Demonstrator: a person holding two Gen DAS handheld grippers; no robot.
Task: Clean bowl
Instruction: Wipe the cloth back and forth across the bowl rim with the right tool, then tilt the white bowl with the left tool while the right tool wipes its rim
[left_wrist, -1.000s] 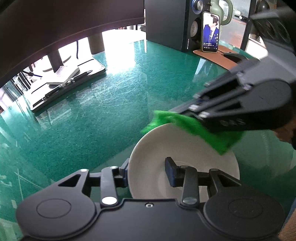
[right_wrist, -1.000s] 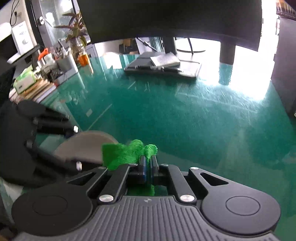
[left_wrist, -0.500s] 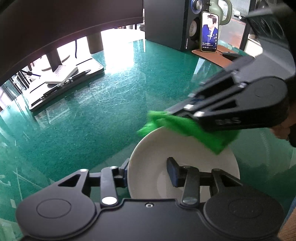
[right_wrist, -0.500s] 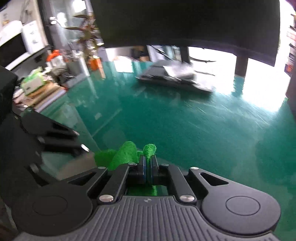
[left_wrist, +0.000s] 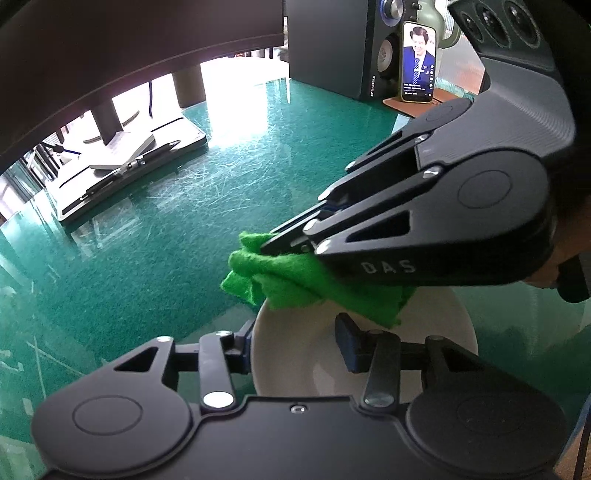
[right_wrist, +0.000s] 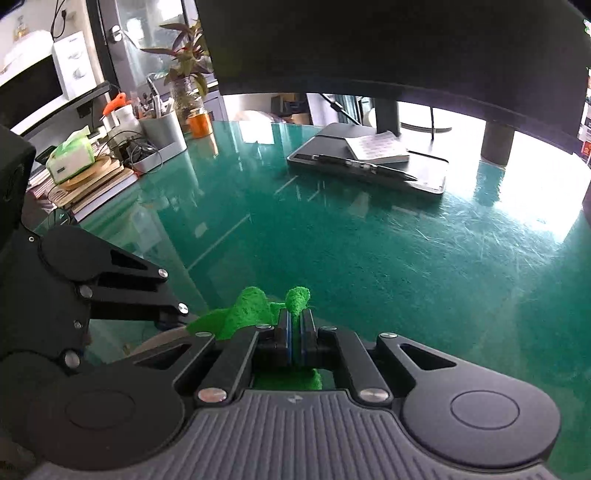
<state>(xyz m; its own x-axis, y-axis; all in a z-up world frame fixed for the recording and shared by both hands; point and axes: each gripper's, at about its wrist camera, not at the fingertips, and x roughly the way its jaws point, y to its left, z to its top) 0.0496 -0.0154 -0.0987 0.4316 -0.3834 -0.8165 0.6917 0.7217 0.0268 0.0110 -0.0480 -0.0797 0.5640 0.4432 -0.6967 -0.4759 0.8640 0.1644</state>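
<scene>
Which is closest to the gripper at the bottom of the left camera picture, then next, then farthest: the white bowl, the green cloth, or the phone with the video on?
1. white bowl, straddled by the left gripper.
2. green cloth, over the bowl's far rim.
3. phone, propped at the far right.

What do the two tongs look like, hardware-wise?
Both tongs are matte black: left tongs, right tongs. Each has round pivot caps, triangular cut-outs in the linkage arms, silver screws and blue-edged pads. The right one has a ribbed grey body and "DAS" lettering on its side. No cables or sleeves visible.
</scene>
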